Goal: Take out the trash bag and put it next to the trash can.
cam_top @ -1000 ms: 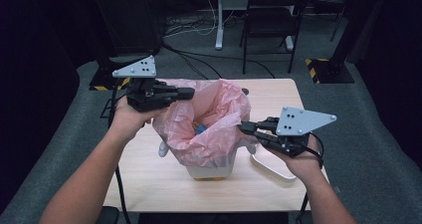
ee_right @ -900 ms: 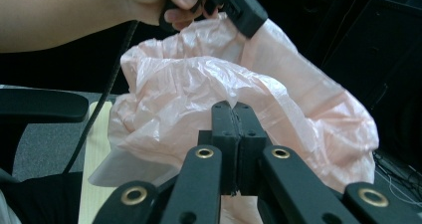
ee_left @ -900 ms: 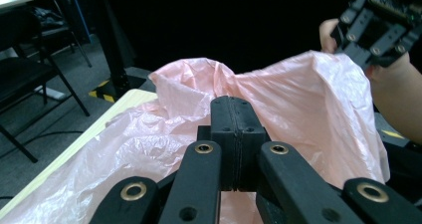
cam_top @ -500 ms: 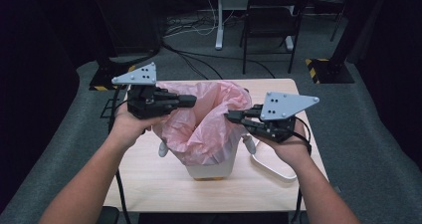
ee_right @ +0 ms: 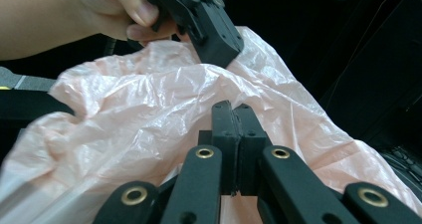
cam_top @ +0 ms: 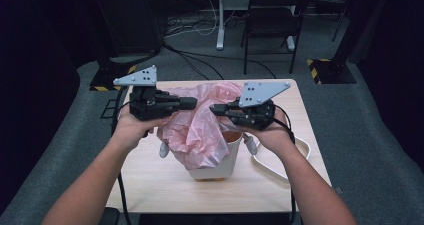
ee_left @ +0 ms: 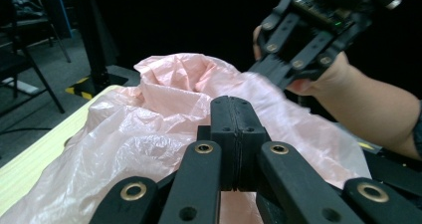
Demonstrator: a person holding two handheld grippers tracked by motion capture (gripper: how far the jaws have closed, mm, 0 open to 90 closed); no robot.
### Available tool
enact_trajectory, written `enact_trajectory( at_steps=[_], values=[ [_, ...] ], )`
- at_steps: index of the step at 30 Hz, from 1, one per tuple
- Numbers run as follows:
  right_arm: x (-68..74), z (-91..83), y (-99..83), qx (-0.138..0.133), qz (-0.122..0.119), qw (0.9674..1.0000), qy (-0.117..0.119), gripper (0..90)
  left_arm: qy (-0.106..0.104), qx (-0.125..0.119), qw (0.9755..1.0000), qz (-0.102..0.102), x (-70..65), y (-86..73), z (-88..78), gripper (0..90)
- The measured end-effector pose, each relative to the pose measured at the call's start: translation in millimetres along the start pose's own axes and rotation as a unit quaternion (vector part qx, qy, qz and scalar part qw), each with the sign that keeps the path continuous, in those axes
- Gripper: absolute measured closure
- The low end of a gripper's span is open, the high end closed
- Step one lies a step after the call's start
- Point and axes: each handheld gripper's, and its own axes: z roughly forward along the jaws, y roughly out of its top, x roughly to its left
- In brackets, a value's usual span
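- The table (cam_top: 150, 185), pale wood, carries a white bin (cam_top: 215, 167) near its middle; the bin's rim and inside are mostly covered, with an orange patch showing at its right edge.
- A pink plastic bag (cam_top: 200, 130) is draped over the bin, crumpled and bunched, rising toward the far side of the table; its mouth cannot be traced among the folds.
- The left gripper (cam_top: 192, 103) points right across the bag, jaws pressed together; in the left gripper view the pads meet with plastic bunched round them, probably pinching a fold.
- The right gripper (cam_top: 214, 108) points left, facing the other, jaws likewise pressed together on the film.
- A white cable (cam_top: 280, 167) loops on the table right of the bin, partly under the right forearm.
- A small white thing (cam_top: 163, 150) left of the bin is half hidden by the bag.
- A black chair (cam_top: 272, 20) stands on the floor beyond.
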Motion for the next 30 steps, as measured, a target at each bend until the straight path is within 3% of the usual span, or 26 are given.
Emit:
enact_trajectory(
  at_steps=[5, 11, 17, 19, 23, 30],
  values=[
    [-8.1, 10.4, -1.3, 0.014, -0.002, 0.9999, -0.003, 89.3, -0.006, -0.002, 1.0, -0.006, 1.8, -0.2, 1.2, 89.6],
    [-13.6, 15.9, -2.5, 0.01, -0.003, 0.9999, -0.005, 89.3, -0.006, 0.002, 0.9999, -0.015, 2.9, -2.7, 3.3, 89.3],
    [-14.0, 19.7, -3.1, 0.019, -0.009, 0.9997, -0.01, 89.3, -0.024, -0.005, 0.9993, -0.027, 5.1, -6.5, 2.9, 84.1],
    [-13.9, 19.8, -2.9, 0.019, -0.009, 0.9997, -0.011, 89.3, -0.027, -0.003, 0.9992, -0.03, 5.8, -6.9, 3.1, 79.6],
    [-13.3, 20.8, -1.7, 0.02, -0.012, 0.9996, -0.012, 89.3, -0.019, -0.002, 0.9992, -0.036, 5.1, -6.6, 6.3, 61.3],
    [-11.6, 23.3, -0.1, 0.026, -0.018, 0.9994, -0.014, 89.4, 0.004, 0.018, 0.9996, -0.023, 1.0, -7.7, 14.3, 43.8]
  ],
)
